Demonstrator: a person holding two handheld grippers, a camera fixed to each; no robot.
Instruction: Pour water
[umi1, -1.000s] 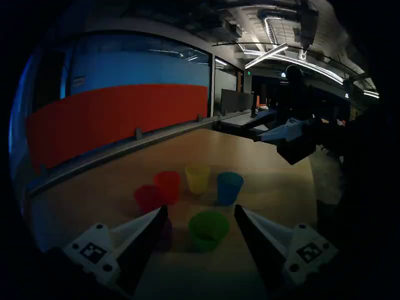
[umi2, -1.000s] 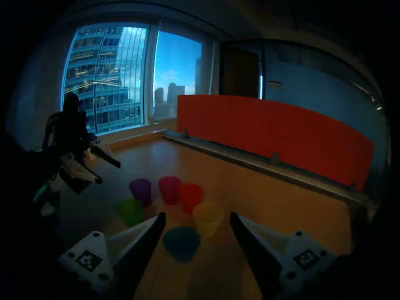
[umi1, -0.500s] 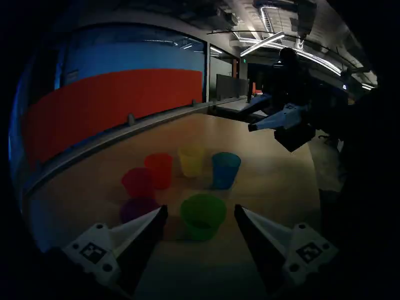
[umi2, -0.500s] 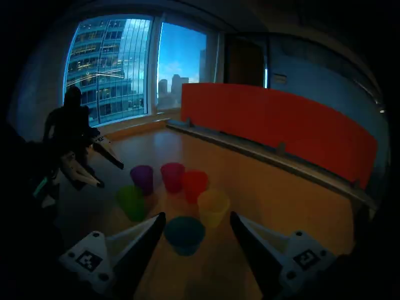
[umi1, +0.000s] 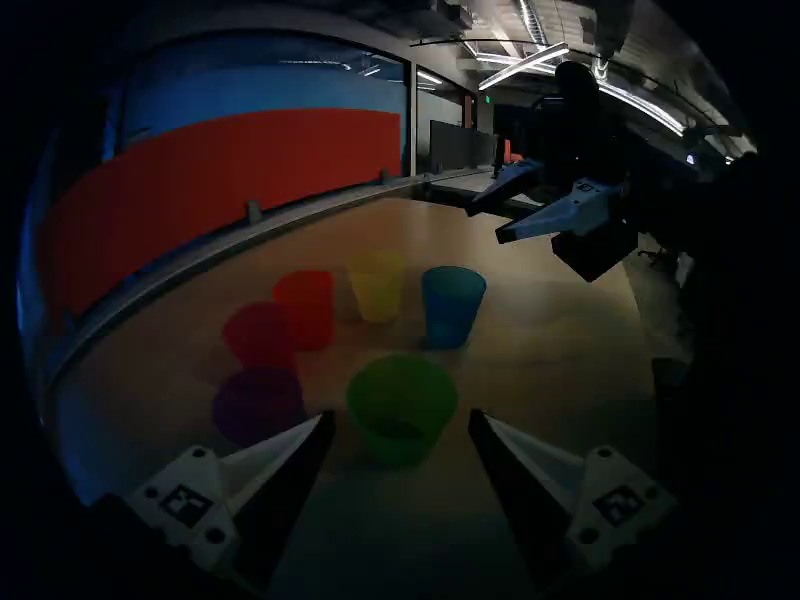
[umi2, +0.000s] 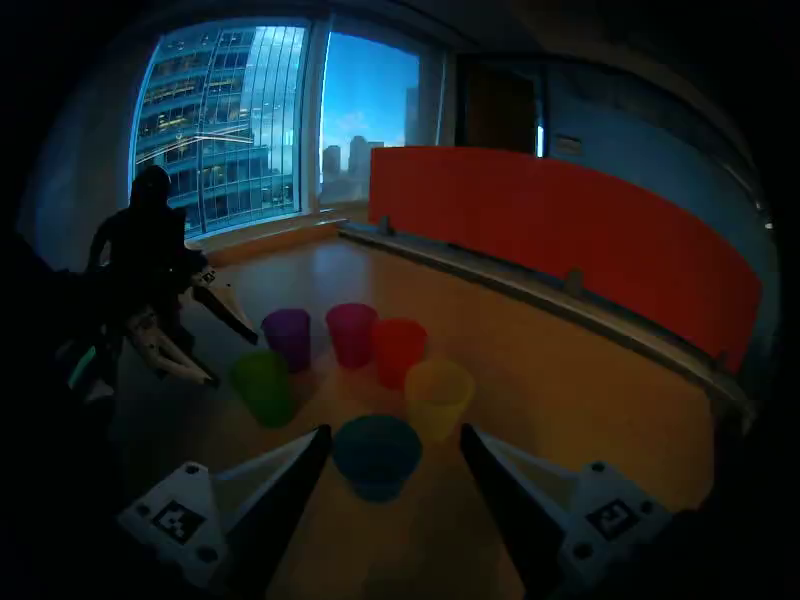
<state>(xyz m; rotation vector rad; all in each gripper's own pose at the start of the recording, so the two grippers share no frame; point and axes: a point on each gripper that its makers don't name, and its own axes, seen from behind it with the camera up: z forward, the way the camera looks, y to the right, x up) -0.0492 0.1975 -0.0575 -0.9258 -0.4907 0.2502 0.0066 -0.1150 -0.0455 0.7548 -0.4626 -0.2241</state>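
Observation:
Six plastic cups stand in a cluster on a wooden table (umi1: 560, 350). In the left gripper view the green cup (umi1: 402, 408) is just ahead of my open left gripper (umi1: 400, 420), in line with the gap between its fingertips. Behind it stand the purple (umi1: 258, 405), crimson (umi1: 260, 335), red (umi1: 305, 308), yellow (umi1: 378, 285) and blue (umi1: 452, 305) cups. In the right gripper view the blue cup (umi2: 376, 455) stands just in front of my open right gripper (umi2: 393, 432), with the yellow cup (umi2: 438, 398) beside it. Neither gripper touches a cup. I cannot tell what the cups hold.
An orange partition (umi2: 560, 230) and a metal rail (umi2: 540, 300) run along the table's far edge. Large windows (umi2: 220, 130) lie beyond. The other gripper (umi1: 560, 215) and the dark outline of a person (umi2: 140, 250) stand across the table. The room is dim.
Both grippers have come closer to the cups, which look larger and higher in each view. The green and blue cups now stand nearer the fingertips. Both grippers stay open.

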